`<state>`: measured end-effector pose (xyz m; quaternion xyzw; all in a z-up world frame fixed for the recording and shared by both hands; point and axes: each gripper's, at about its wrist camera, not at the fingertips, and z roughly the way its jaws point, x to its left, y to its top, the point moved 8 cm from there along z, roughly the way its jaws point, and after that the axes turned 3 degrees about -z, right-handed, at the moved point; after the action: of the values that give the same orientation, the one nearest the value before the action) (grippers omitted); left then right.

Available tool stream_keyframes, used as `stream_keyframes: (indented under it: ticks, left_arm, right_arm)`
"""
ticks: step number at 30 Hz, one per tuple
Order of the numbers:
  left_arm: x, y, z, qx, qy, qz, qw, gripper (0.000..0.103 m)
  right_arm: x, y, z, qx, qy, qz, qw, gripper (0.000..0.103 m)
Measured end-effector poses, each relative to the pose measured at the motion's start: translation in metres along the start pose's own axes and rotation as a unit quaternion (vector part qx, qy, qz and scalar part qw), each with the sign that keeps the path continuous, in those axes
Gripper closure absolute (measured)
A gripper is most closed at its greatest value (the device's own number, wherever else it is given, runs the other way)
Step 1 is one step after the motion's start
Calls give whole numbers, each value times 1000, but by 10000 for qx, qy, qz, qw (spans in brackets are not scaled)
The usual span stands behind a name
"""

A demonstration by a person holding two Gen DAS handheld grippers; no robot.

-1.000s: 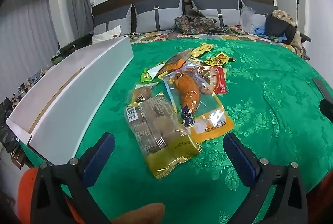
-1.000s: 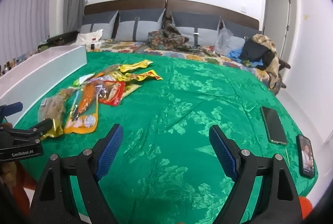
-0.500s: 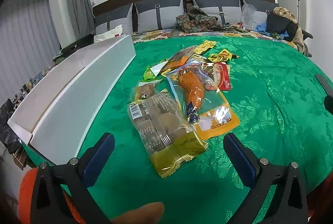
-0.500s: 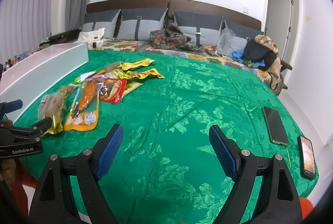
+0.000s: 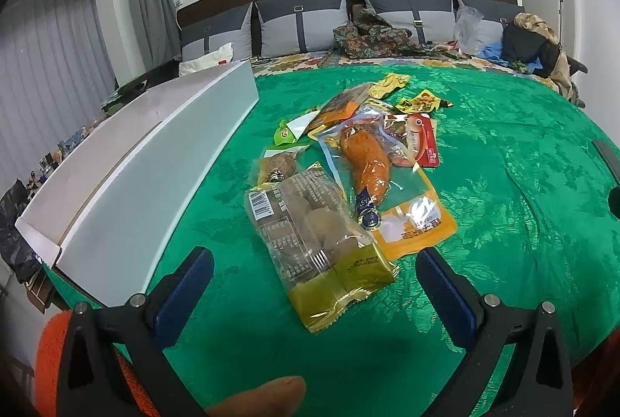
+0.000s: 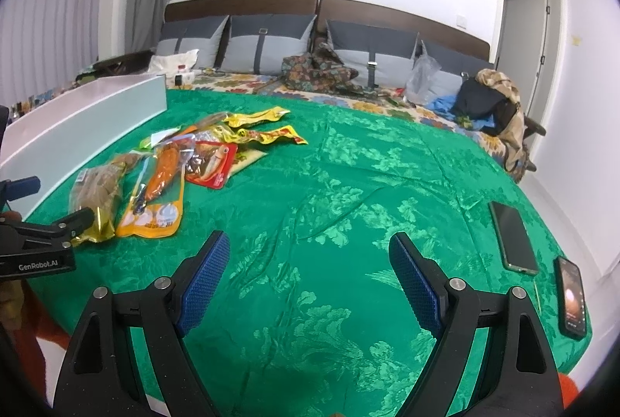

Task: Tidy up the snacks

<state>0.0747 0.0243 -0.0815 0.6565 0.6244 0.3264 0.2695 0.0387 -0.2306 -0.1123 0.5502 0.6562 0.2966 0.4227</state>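
On the green bedspread [image 5: 503, 184], beside the long white box [image 5: 155, 161], lay the heap of snack packets, its nearest a clear bag of brown cakes [image 5: 314, 238] overlapping an orange sausage pouch [image 5: 372, 180]. Your left claw [image 5: 314, 285] stood wide, empty, just short of that bag. Your right claw [image 6: 306, 273] gaped equally wide over bare cloth, well apart from the snacks, two phones [image 6: 515, 238] near its right.

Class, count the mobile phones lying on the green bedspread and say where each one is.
2. A dark-screened phone lies near the bedspread's right edge. A lit-screened phone lies nearer the camera, closer to the edge, apart from the first. None shows among the snacks, though one could be hidden.
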Motion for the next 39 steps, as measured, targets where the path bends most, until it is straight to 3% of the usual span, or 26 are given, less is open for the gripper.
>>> stream_keyframes:
  ticks: [39]
  left_arm:
    - [2, -3, 5, 56, 23, 56, 10000, 0]
  right_arm:
    - [3, -6, 5, 56, 26, -19, 10000, 16]
